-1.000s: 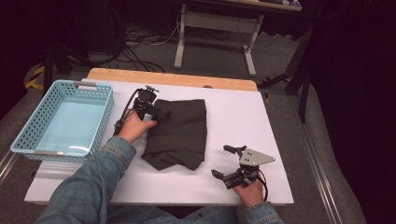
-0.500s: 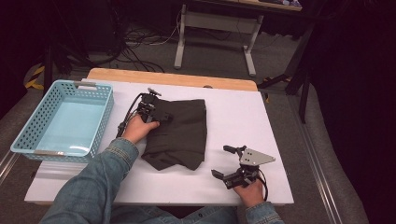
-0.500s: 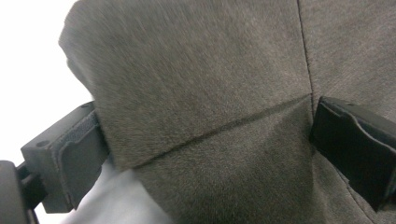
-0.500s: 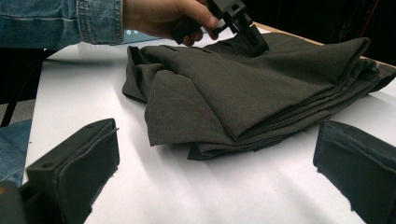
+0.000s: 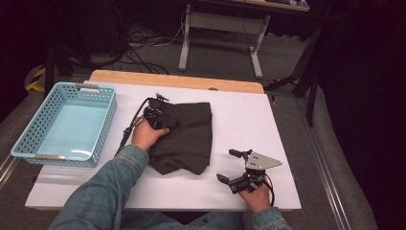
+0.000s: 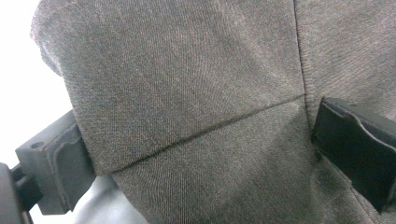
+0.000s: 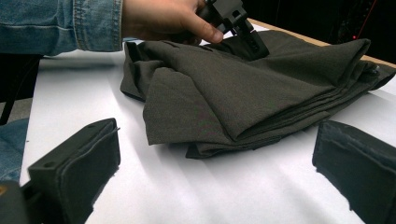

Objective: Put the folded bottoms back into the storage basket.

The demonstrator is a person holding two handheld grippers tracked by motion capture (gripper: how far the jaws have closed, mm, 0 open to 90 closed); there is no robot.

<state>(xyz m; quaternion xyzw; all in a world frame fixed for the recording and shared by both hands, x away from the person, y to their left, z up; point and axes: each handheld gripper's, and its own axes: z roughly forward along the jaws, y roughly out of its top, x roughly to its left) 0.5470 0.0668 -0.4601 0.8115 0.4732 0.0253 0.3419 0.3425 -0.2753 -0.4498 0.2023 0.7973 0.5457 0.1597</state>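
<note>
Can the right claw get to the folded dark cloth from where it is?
Probably yes. The right claw sits open on bare white table, apart from the folded dark cloth, with nothing between them. The left claw is already down on the cloth's far side.

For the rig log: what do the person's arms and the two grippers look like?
Both arms wear blue denim sleeves. The left gripper and right gripper are black with blocky jaws; a black cable trails from the left, and a grey three-cornered plate tops the right.
</note>
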